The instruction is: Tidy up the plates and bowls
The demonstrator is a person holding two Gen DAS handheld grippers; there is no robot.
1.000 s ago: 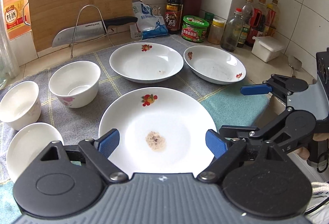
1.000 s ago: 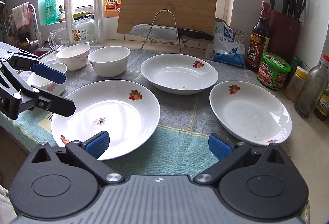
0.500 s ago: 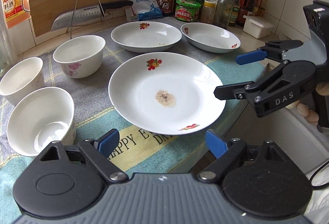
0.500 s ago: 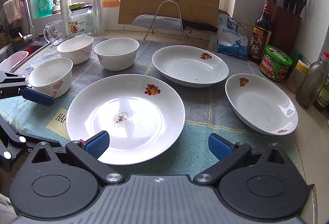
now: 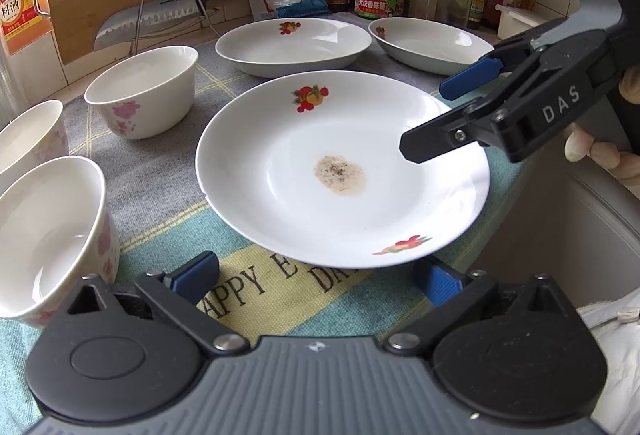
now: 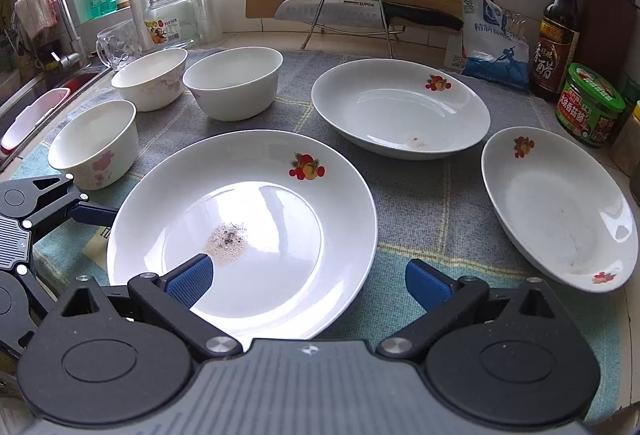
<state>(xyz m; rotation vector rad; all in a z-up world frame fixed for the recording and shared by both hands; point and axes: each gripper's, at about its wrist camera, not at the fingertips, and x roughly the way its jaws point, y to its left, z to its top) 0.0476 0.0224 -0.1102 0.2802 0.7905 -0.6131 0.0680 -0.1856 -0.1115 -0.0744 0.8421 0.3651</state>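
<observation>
- While all three plates and three bowls lie separate on the towel [image 6: 420,195], we judge the gathering is only starting, with the near plate [image 6: 280,203] the first target.
- Left of that plate stand the three bowls [image 6: 96,143], the closest just beside its rim, none nested.
- Our left gripper [image 5: 316,275] sits low at the plate's near-left edge; its jaws have just been opening and stand wide apart, with nothing between them but the towel below the rim.
- The plate, marked by a speckled residue [image 5: 340,175] at its centre, rests flat near the towel's front edge.
- Our right gripper [image 6: 308,279] hangs over the plate's right side, tilted down, jaws apart and gripping nothing, one pad above the plate's well, the other over the towel.
- Beyond and right of that plate lie the second plate [image 6: 400,107] and the third plate [image 6: 560,207], well apart.
- Next we likely need one jaw under the rim before closing.
</observation>
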